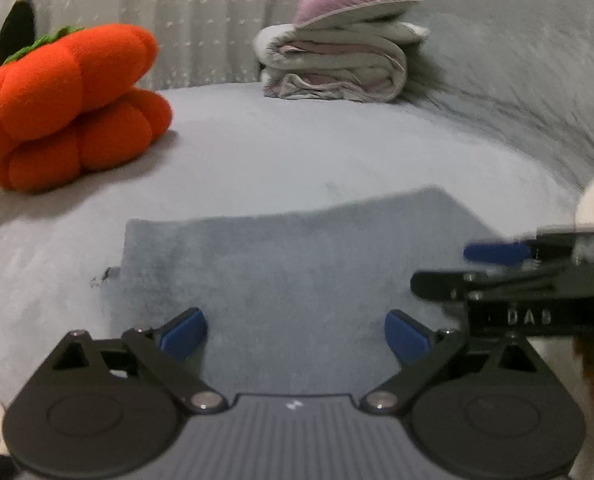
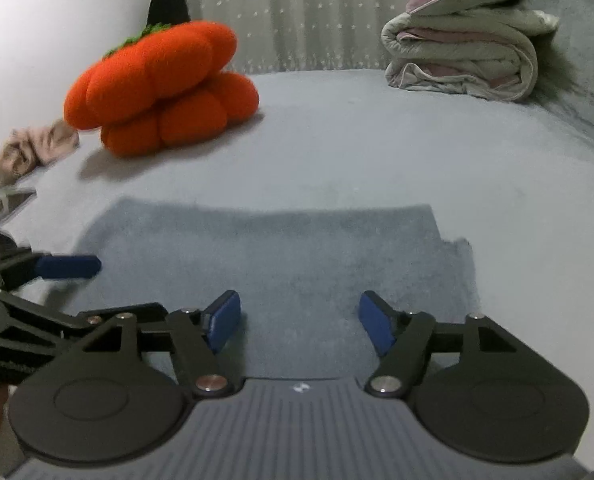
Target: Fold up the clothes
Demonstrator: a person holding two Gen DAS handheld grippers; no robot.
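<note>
Two hand-held grippers, left and right (both gaping), over one folded grey garment.

Left gripper and right gripper: same build. Blue pads are carried on black linkage arms, pinned with silver screws to round black discs; a ribbed grey body with a small white mark is seen between. White lettering, possibly "DAB", is seen on the right unit, blurred.
</note>
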